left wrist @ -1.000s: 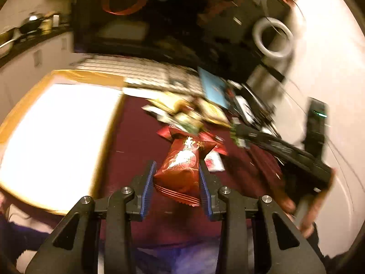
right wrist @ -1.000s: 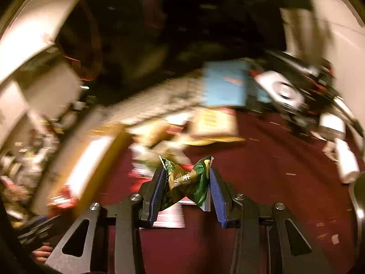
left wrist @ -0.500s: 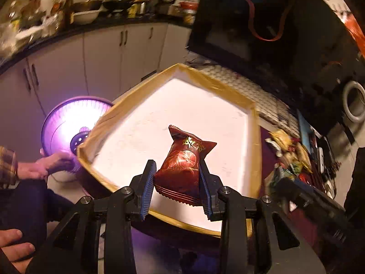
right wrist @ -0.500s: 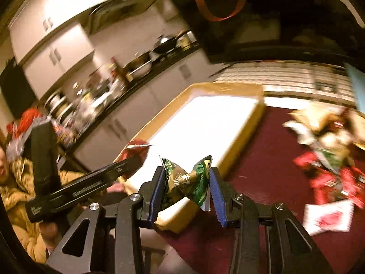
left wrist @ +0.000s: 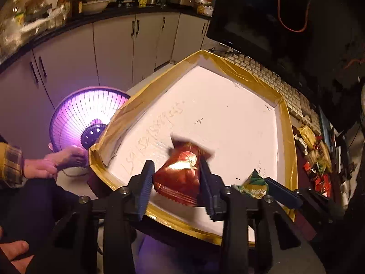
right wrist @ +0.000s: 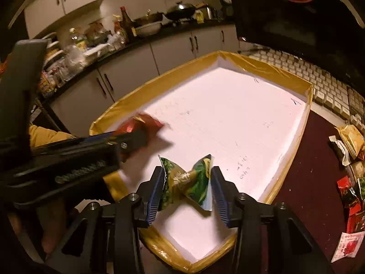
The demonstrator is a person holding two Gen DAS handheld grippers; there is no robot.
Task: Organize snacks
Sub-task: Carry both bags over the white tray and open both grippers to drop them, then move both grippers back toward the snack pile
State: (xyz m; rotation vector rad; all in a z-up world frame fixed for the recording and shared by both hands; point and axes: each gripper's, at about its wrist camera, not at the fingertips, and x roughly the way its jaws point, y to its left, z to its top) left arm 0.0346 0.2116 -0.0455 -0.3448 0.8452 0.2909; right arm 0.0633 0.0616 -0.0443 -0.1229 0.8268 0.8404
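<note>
A white foam tray (left wrist: 288, 137) (right wrist: 273, 68) with a gold-taped rim lies below both grippers. My left gripper (left wrist: 176, 163) hangs over the tray's near-left part and its jaws are opening. The red snack packet (left wrist: 180, 173) sits between them, blurred at its top and tipping, with a thin gap at the left pad. My right gripper (right wrist: 187, 170) is over the tray's near edge, jaws also opening. Both pads still touch the sides of the twisted green packet (right wrist: 186, 182). The right wrist view shows the left gripper (right wrist: 127, 137) with the red packet (right wrist: 141, 123) to its left.
A pile of snack packets (left wrist: 314, 155) (right wrist: 351, 155) lies on the dark red table right of the tray. A keyboard (right wrist: 319, 84) and a dark monitor (left wrist: 251, 11) stand behind it. A glowing purple heater (left wrist: 86, 114) and a person's hand (left wrist: 57, 159) are left of the tray.
Both grippers swung left from the snack pile to over the tray, each carrying its packet. Both pairs of jaws now stand slightly wider, and the red packet has tipped and blurred.
</note>
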